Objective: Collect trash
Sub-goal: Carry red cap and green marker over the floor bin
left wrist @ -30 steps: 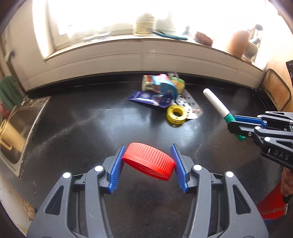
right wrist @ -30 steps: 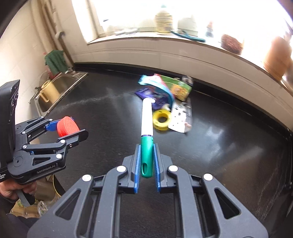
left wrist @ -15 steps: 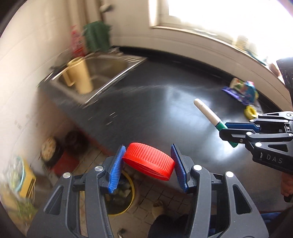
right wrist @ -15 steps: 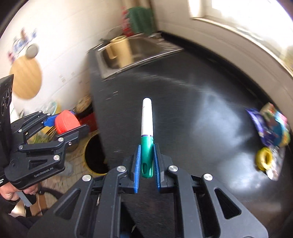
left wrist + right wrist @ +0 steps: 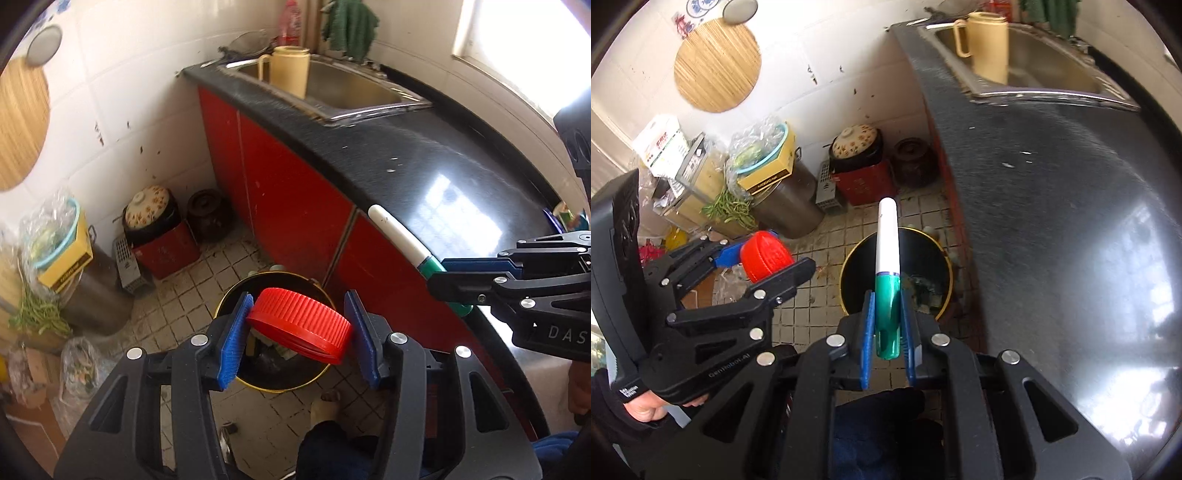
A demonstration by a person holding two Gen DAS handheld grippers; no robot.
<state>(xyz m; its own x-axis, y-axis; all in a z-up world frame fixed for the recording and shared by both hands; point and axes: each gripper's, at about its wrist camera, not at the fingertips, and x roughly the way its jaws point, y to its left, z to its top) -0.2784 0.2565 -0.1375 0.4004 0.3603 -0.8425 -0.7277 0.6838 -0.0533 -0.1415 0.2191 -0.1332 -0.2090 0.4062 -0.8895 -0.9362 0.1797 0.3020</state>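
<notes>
My left gripper (image 5: 299, 325) is shut on a ribbed red bottle cap (image 5: 299, 325), which hangs tilted over a black bin with a yellow rim (image 5: 284, 380) on the tiled floor. From the right wrist view the same cap (image 5: 764, 254) shows at the left. A white marker with a green cap (image 5: 887, 266) is clamped by its green end in my right gripper (image 5: 888, 325), shut on it, above the bin (image 5: 864, 269). In the left wrist view that marker (image 5: 399, 236) juts out at the right over the counter's edge.
The black counter (image 5: 424, 166) on red cabinets runs along the right, with a steel sink (image 5: 347, 88) and a cream jug (image 5: 288, 70). On the floor stand a red crate with a flowered pot (image 5: 155, 218), a dark jar (image 5: 208, 214), a metal drum and bags. A foot (image 5: 325, 406) is near the bin.
Both grippers have swung left and down off the counter, from above its black top to over the floor bin. The cap and the marker stayed gripped.
</notes>
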